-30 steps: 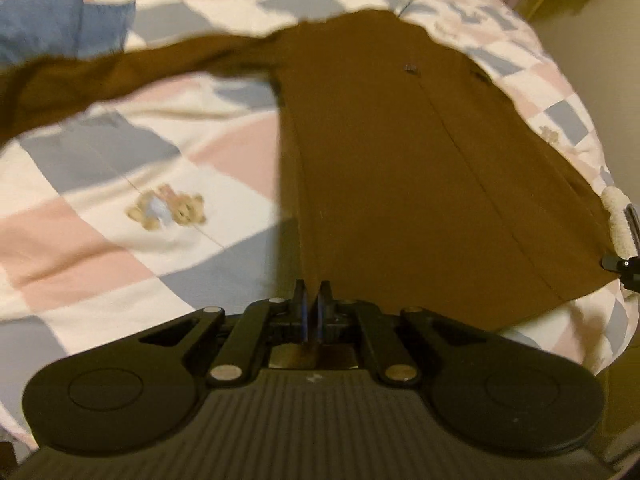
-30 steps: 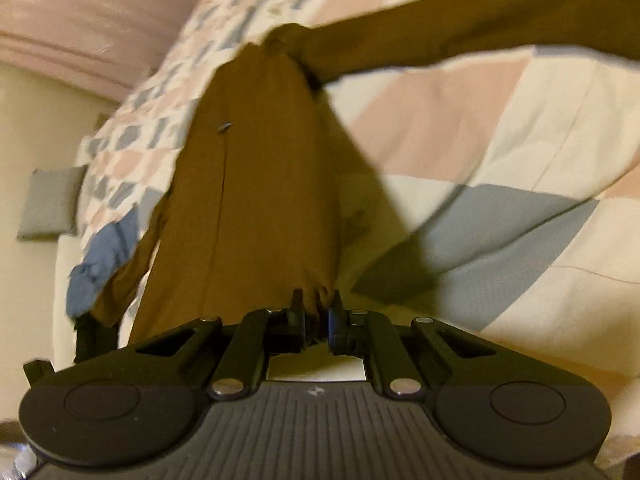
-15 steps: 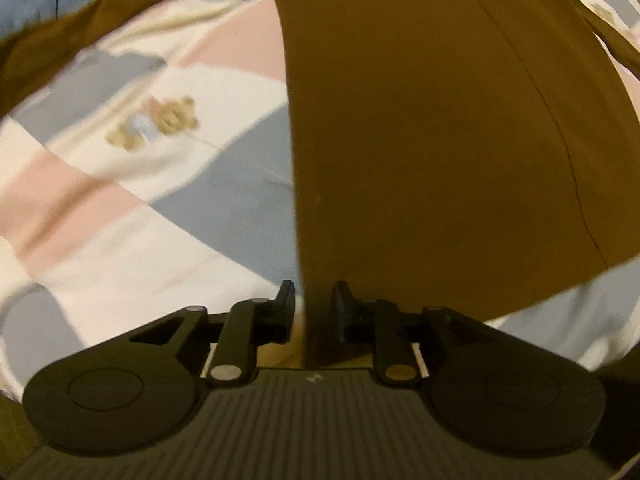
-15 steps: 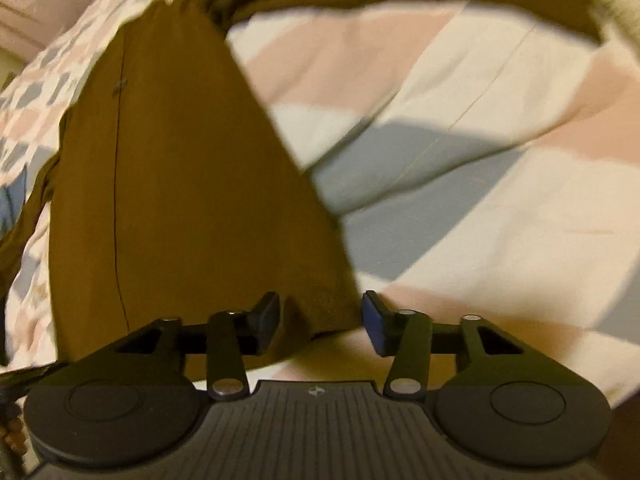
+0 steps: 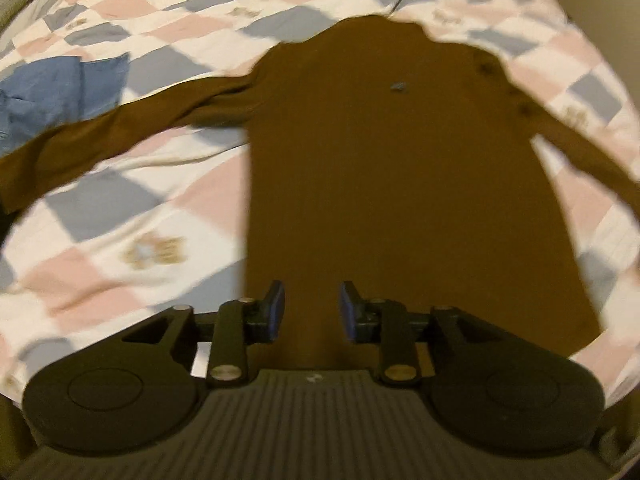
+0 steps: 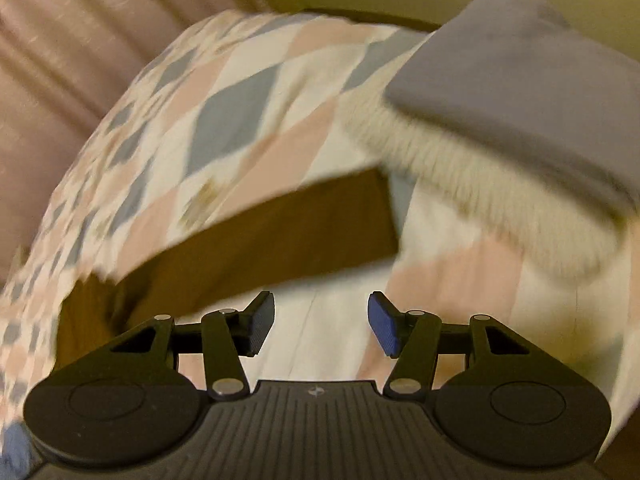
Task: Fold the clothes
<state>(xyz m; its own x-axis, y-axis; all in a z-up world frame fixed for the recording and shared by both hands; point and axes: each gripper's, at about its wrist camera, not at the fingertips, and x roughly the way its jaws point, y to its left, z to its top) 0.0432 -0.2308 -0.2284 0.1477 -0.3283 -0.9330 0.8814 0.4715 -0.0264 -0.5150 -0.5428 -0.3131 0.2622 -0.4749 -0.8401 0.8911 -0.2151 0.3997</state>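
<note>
Left wrist view shows the brown shirt (image 5: 400,184) spread flat, both the left gripper (image 5: 311,311) and right gripper (image 6: 321,323) parted and empty; I'd pinch the sleeve (image 6: 280,236) near its cuff.

We see a plain dark brown long-sleeved shirt (image 5: 400,184) on a quilted bed cover (image 5: 132,216) checked in pink, grey-blue and cream diamonds, some carrying tan motifs, perhaps little bears. A faded blue denim garment (image 5: 52,92) lies beside. The left tool (image 5: 311,312) and right tool (image 6: 321,322) are black with blue pads.
</note>
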